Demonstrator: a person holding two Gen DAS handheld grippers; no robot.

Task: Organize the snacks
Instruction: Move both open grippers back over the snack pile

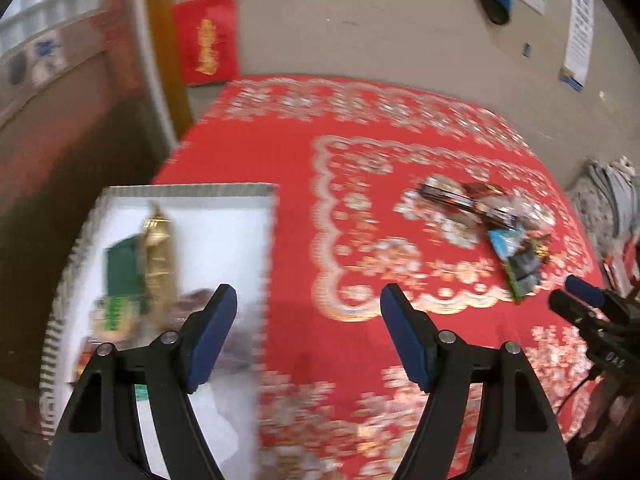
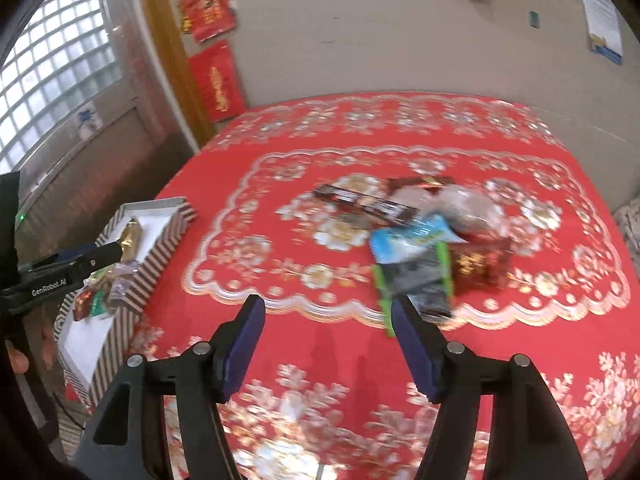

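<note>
both tongs released, empty. striped box at tabletop left edge; snack pile mid-cloth, nothing between.

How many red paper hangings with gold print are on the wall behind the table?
2. The upper red hanging is beside the wooden frame; the lower red hanging is directly below it, just above the table's far left corner. The picture edges may hide more.
</note>
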